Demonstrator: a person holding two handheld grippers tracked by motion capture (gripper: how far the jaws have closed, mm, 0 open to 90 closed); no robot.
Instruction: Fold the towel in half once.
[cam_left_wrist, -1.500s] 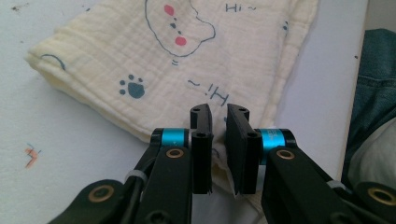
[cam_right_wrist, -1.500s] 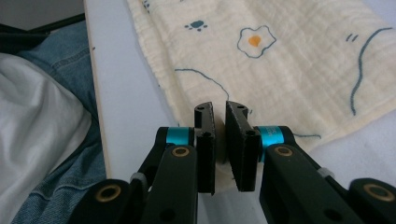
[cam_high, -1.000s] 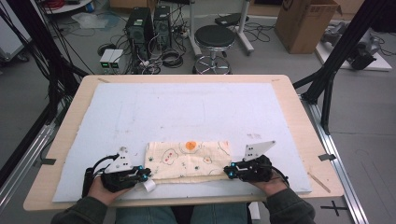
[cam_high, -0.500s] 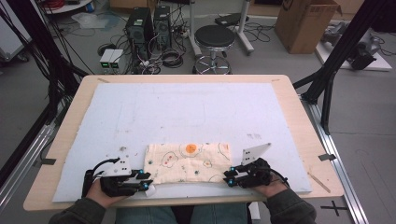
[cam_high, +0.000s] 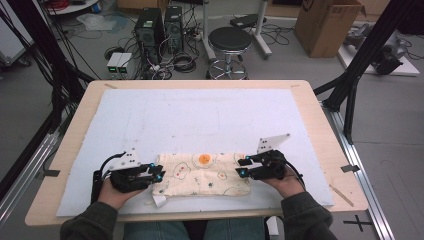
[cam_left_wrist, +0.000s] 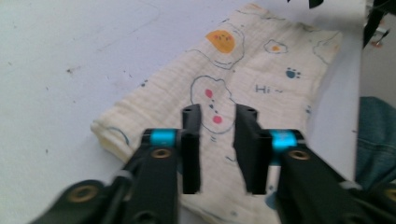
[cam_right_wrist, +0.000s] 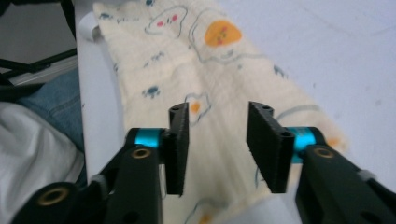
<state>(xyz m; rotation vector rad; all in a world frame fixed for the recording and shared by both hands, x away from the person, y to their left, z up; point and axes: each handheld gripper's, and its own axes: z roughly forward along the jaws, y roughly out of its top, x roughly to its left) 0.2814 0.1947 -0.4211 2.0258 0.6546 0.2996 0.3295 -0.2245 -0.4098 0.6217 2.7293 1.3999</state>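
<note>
A cream cloth (cam_high: 202, 174) printed with eggs and small animals lies folded flat near the front edge of the white mat (cam_high: 210, 115). My left gripper (cam_high: 159, 175) hovers at the cloth's left end. In the left gripper view the cloth (cam_left_wrist: 261, 60) shows through the gap of the left gripper (cam_left_wrist: 218, 112); its jaws have just been closing, with nothing pinched between them. My right gripper (cam_high: 241, 167) is at the cloth's right end. The right gripper (cam_right_wrist: 218, 109) stands over the cloth (cam_right_wrist: 219, 60), its jaws just opened wider, gripping nothing.
The mat covers a wooden table (cam_high: 320, 115). A small white label (cam_high: 159, 200) sticks out at the cloth's near left corner. Beyond the table are a stool (cam_high: 229, 40), computer towers (cam_high: 160, 25) and a cardboard box (cam_high: 327, 22). Black frame legs (cam_high: 355, 80) flank the table.
Both grippers have shifted a little away from the person, from the cloth's near corners to its ends, and their jaws stand wider apart. The cloth lies as before.
</note>
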